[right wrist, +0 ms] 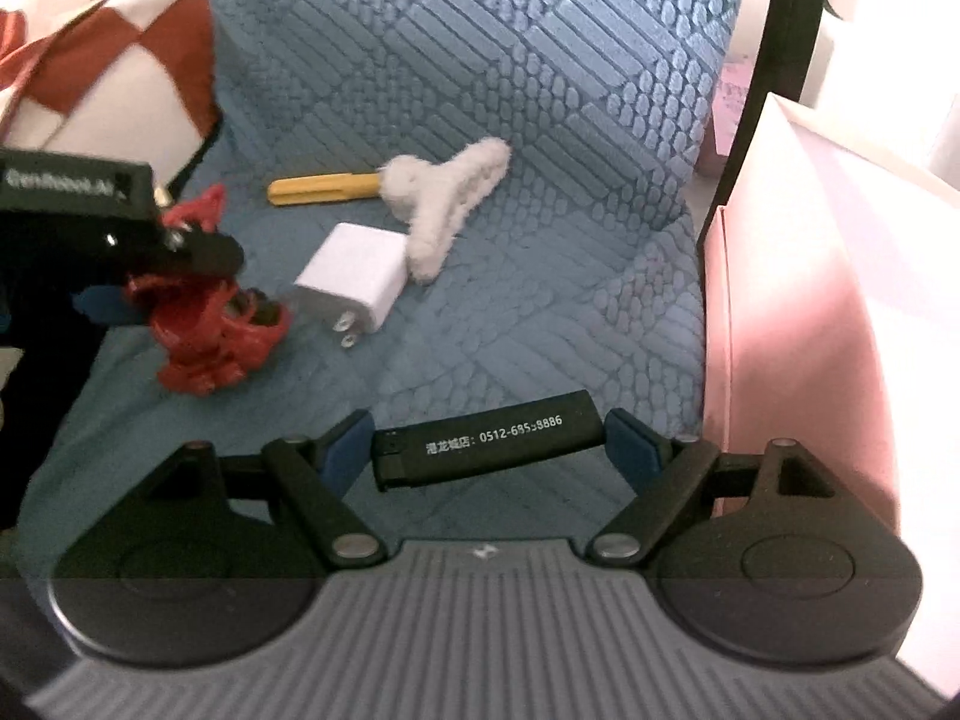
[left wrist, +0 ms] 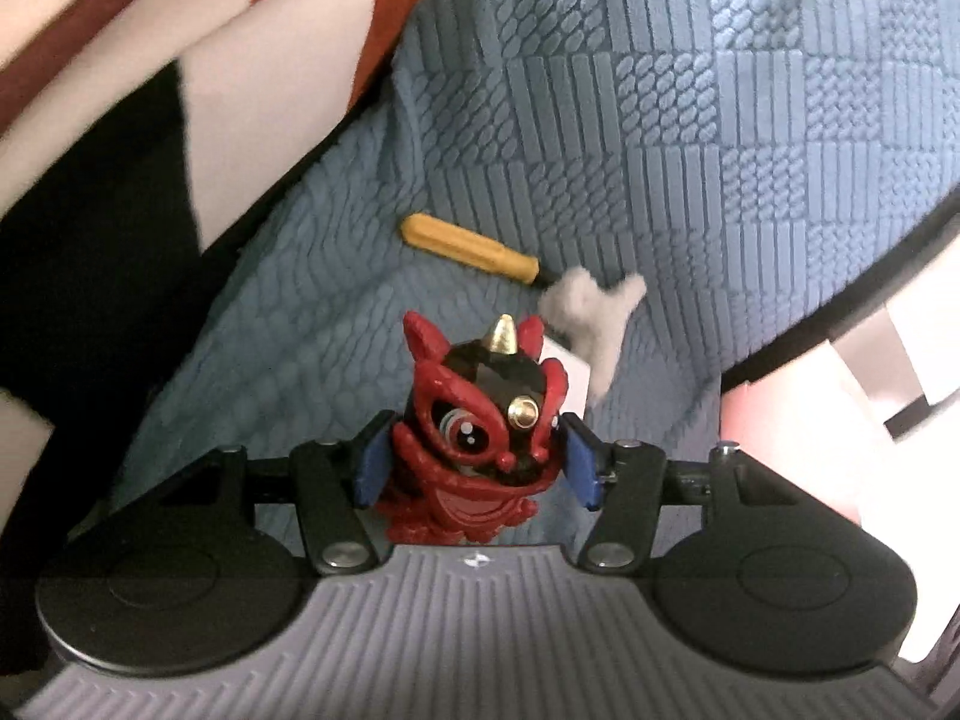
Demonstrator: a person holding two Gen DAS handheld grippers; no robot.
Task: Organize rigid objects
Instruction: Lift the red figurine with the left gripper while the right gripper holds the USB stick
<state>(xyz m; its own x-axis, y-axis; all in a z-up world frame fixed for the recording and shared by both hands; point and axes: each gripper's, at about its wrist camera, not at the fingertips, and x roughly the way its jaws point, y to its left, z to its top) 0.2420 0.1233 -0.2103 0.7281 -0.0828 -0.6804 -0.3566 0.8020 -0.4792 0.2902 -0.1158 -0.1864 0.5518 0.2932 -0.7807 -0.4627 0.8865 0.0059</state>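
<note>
My left gripper [left wrist: 477, 459] is shut on a red and black lion figurine [left wrist: 480, 420], which also shows at the left of the right wrist view [right wrist: 204, 324] under the left gripper's black body. My right gripper [right wrist: 489, 447] is shut on a black lighter [right wrist: 486, 441] with white printed text, held crosswise end to end between the blue pads above the blue cover. A white plug charger [right wrist: 354, 279], a yellow-handled screwdriver [right wrist: 318, 187] and a fluffy white hair claw [right wrist: 444, 198] lie on the blue textured cover [right wrist: 570, 120].
A pink box [right wrist: 810, 312] stands at the right edge of the cover. A red, white and black checked cushion [right wrist: 102, 72] lies at the far left. The screwdriver [left wrist: 468, 247] and hair claw [left wrist: 591, 312] lie just beyond the figurine in the left wrist view.
</note>
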